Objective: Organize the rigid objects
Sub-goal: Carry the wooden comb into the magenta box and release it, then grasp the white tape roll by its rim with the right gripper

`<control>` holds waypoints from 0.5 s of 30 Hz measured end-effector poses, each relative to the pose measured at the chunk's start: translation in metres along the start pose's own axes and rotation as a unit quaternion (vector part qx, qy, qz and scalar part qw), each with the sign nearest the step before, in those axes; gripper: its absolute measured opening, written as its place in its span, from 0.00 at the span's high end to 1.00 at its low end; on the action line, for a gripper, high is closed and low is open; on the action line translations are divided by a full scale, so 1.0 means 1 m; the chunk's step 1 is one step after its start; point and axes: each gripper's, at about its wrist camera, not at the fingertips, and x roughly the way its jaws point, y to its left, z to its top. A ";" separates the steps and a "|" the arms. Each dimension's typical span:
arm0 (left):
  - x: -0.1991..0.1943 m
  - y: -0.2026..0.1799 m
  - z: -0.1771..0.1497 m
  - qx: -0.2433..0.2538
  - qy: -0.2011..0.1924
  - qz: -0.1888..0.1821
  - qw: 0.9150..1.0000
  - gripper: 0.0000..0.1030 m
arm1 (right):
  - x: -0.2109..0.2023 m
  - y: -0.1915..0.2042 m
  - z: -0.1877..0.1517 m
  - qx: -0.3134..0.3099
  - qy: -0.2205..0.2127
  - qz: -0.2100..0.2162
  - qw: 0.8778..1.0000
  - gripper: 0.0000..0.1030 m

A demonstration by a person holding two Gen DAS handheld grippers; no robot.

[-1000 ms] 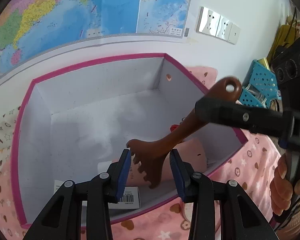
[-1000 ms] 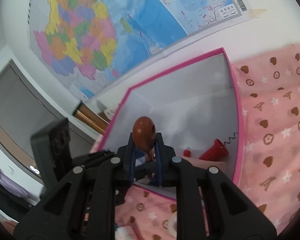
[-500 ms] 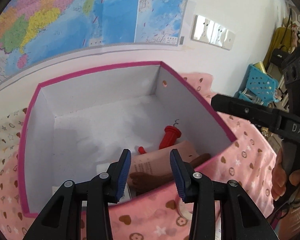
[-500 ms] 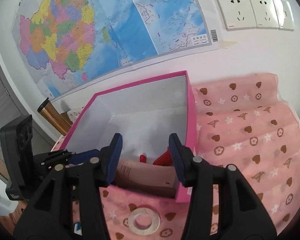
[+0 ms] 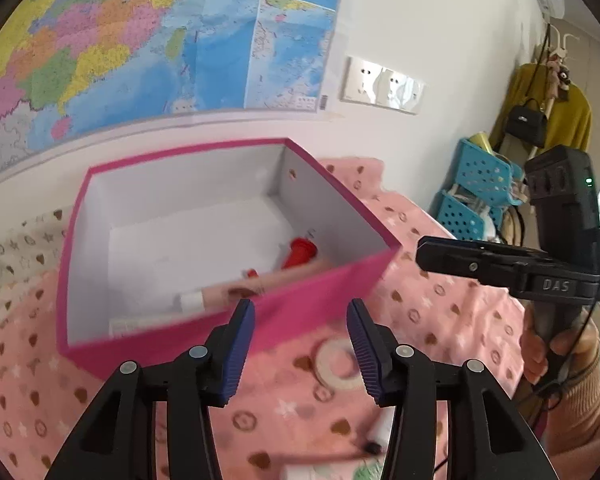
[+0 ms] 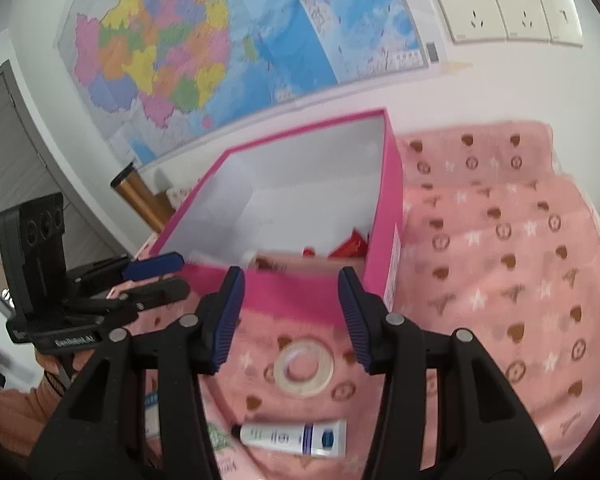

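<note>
Pink box (image 5: 320, 292) stands beyond the left gripper (image 5: 300, 346), whose empty jaws are opening; a tape roll (image 5: 338, 364) lies on the cloth just beneath them. From the right wrist, the right gripper (image 6: 290, 320) stands moderately open and empty, the tape roll (image 6: 304, 366) low between its jaws, a white tube (image 6: 296, 436) nearer.

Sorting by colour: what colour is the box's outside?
Bright pink box, white inside; clearest in the right wrist view.

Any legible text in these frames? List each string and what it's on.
"DAS": on the right claw's black body.
Partly readable, roughly "GenRobot.AI": on the left claw's black body.
Wall map: print and barcode too small to read.
White tube: label too blurred.
Pink tube in the pink box: print blurred.
</note>
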 end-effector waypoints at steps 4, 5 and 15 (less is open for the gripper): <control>0.002 -0.008 -0.021 0.002 0.016 -0.009 1.000 0.52 | 0.003 -0.001 -0.021 -0.001 0.031 0.007 0.999 0.48; 0.005 -0.010 -0.027 -0.001 0.024 -0.016 1.000 0.52 | 0.004 -0.002 -0.025 -0.002 0.036 0.005 0.999 0.48; 0.043 -0.018 -0.053 -0.024 0.090 -0.032 0.995 0.52 | 0.041 -0.007 -0.062 -0.001 0.103 -0.013 0.995 0.48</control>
